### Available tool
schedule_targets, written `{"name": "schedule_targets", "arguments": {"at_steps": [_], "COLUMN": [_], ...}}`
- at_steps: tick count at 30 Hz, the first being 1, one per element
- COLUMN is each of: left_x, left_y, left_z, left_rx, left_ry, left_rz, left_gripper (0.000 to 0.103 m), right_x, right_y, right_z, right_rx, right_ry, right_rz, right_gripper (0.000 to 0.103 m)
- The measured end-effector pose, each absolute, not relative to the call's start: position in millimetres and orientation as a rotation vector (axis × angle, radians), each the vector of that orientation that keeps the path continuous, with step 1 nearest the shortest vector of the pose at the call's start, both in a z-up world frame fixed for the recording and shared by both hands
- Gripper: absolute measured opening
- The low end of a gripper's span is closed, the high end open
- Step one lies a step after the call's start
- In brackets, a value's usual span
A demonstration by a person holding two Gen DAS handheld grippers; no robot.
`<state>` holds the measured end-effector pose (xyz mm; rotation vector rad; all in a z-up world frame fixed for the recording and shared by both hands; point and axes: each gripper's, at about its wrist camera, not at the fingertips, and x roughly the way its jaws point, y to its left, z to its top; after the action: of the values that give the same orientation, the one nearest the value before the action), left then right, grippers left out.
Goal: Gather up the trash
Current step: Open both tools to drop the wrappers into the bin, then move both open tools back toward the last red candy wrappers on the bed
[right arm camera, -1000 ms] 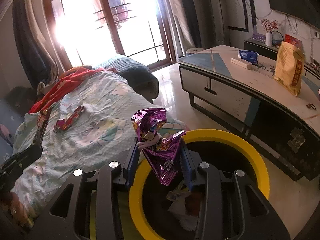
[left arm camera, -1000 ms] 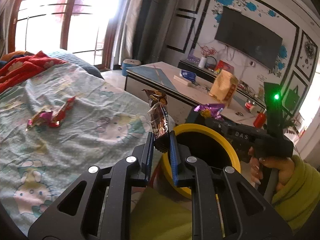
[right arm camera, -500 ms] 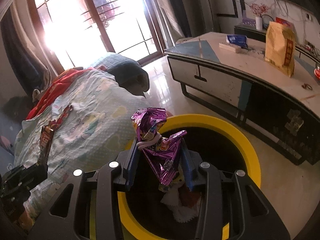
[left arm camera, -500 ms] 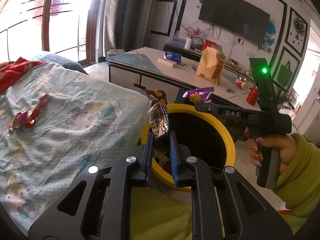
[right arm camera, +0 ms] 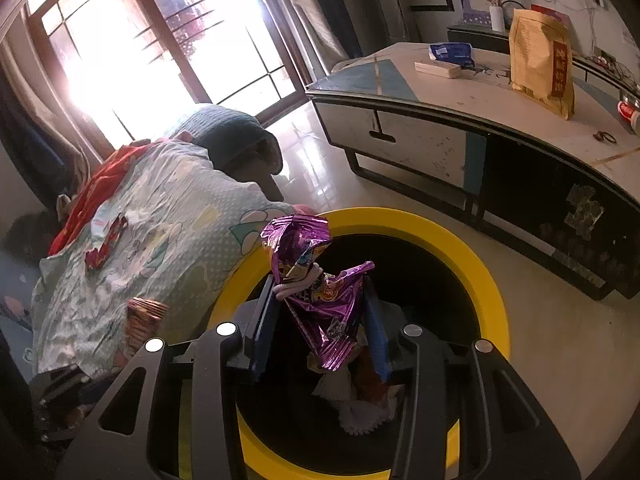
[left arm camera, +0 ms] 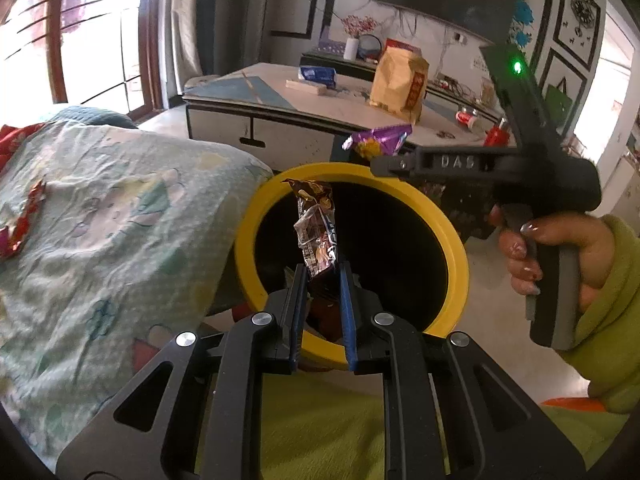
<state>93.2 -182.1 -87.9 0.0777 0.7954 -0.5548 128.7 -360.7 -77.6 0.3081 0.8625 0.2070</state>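
My left gripper is shut on a brown snack wrapper, which stands upright over the mouth of a black bin with a yellow rim. My right gripper is shut on a crumpled purple wrapper above the same bin's rim. In the left wrist view that purple wrapper pokes out past the far rim, and a hand in a green sleeve holds the right gripper. A red wrapper lies on the bed.
White and mixed trash lies inside the bin. The bed with a patterned blanket touches the bin on the left. A low table with a yellow bag stands beyond the bin across bare floor.
Both grippers have come forward and down over the bin, so each wrapper now hangs above its opening. The bed and red wrapper have slid to the left.
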Motion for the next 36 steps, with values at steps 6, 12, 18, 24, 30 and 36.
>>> {"name": "schedule_targets", "arguments": {"at_steps": [6, 12, 18, 24, 30, 36], "left_x": [107.2, 109.6, 104.4, 102.7, 99.2, 93.7], "left_y": [-198.4, -205.0, -184.6, -159.4, -133.4, -107.7], "left_z": [-99.1, -100.0, -83.4, -66.3, -58.0, -49.9], "left_rx": [0.086, 0.078, 0.003, -0.058, -0.095, -0.111], "left_ry": [0.834, 0.825, 0.744, 0.675, 0.639, 0.591], "left_rz": [-0.583, -0.571, -0.530, -0.453, -0.381, -0.305], "left_gripper": [0.011, 0.047, 0.082, 0.092, 0.092, 0.092], "right_x": [129.7, 129.3, 129.0, 123.2, 116.8, 110.0], "right_y": [-367.3, -374.9, -378.6, -369.4, -351.6, -333.5], "right_z": [-76.8, -73.3, -72.6, -60.1, -48.1, -36.4], "right_rx": [0.337, 0.361, 0.376, 0.350, 0.314, 0.283], "right_ry": [0.859, 0.838, 0.826, 0.772, 0.732, 0.693], "right_rz": [0.207, 0.187, 0.167, 0.167, 0.200, 0.235], "right_gripper": [0.042, 0.056, 0.061, 0.070, 0.073, 0.076]}}
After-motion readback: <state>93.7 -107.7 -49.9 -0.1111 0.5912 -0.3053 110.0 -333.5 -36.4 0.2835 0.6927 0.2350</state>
